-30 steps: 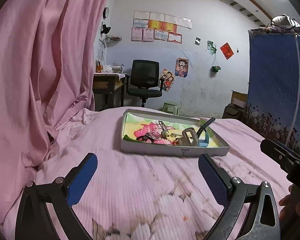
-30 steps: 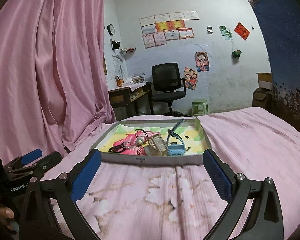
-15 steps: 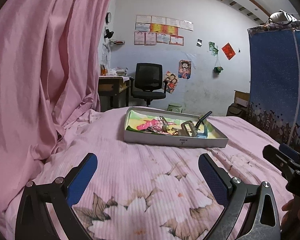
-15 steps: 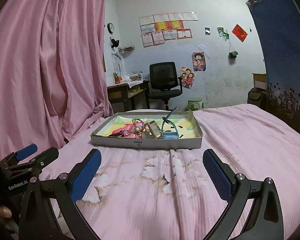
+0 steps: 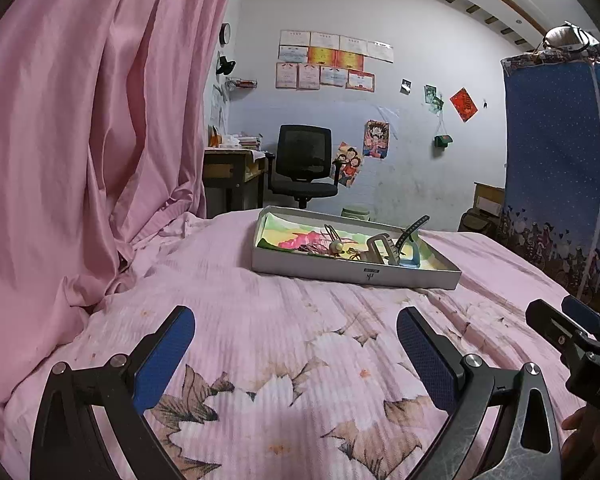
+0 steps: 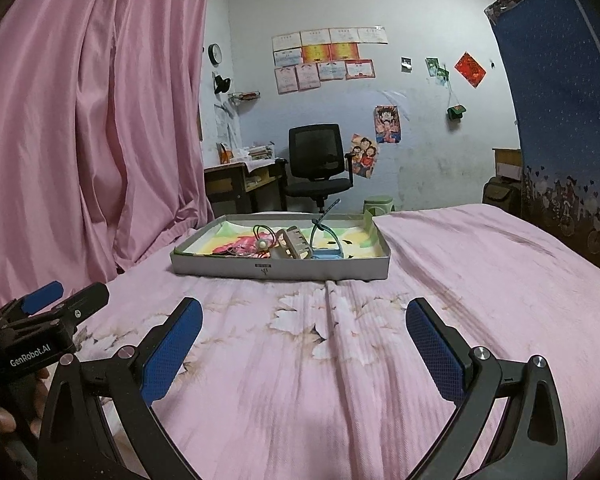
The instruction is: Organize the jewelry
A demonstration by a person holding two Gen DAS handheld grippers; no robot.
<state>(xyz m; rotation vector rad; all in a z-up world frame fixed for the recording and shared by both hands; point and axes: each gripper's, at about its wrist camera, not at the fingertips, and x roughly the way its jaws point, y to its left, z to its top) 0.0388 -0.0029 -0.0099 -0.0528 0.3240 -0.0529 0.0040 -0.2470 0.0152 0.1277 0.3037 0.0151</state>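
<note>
Both my left gripper [image 5: 296, 340] and right gripper [image 6: 304, 332] hung over the bed [image 6: 440, 280], fingers spread and grasping nothing, the jewelry tray [image 6: 320, 270] lying well ahead.

A tray of jewelry on a pink bed

The right gripper [image 6: 304, 338] has its blue fingers [image 6: 172, 350] wide apart and holds nothing. Far past the fingers sits a gray tray [image 6: 280, 270] on the bed [image 6: 440, 300], with a blue watch [image 6: 328, 254] and a comb-like clip [image 6: 294, 242] inside. The left gripper [image 6: 46, 304] is off to the left.
</note>
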